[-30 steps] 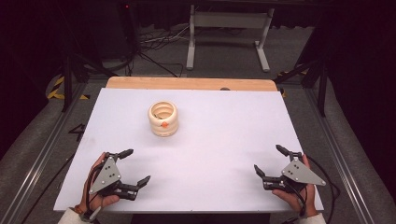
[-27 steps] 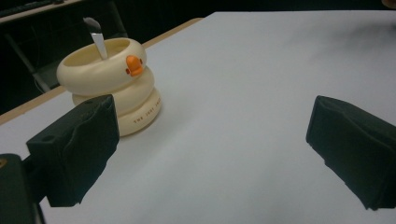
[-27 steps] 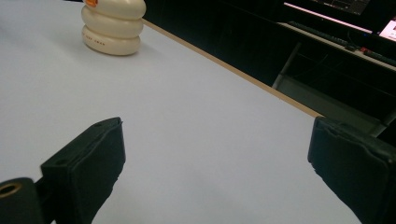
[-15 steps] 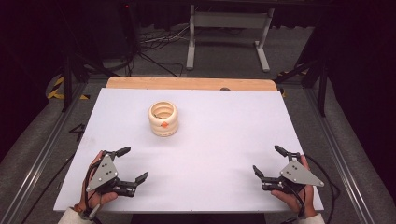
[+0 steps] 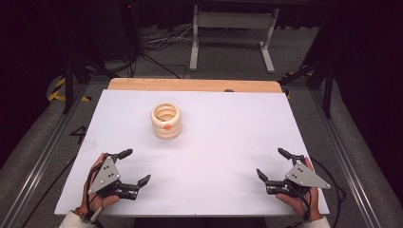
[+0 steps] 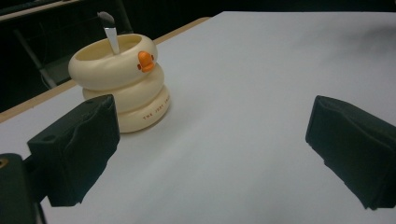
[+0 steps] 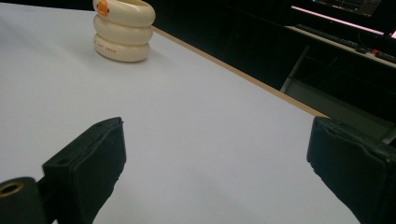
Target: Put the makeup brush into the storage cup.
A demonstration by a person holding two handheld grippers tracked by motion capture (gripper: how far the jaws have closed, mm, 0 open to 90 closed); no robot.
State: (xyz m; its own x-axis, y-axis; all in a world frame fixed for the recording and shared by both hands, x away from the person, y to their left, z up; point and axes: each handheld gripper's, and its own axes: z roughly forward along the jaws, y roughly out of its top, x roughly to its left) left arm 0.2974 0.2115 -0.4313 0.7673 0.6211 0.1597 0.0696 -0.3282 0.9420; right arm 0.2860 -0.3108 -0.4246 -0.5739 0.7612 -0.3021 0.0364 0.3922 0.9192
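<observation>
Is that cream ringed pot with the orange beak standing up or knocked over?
Upright: the cream ringed pot stands on its base, its open mouth upward, a metal handle sticking out.

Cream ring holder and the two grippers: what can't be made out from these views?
- Cream ring holder: its inside and bottom, hidden by its own wall in the left gripper view; dark in the high view.
- Metal handle standing in it: the lower end is hidden below the rim.
- Lettering on the bottom ring: too small to read.
- Holder top: cut off by the upper edge in the right gripper view.
- Left gripper, right gripper: both open, holding nothing.
</observation>
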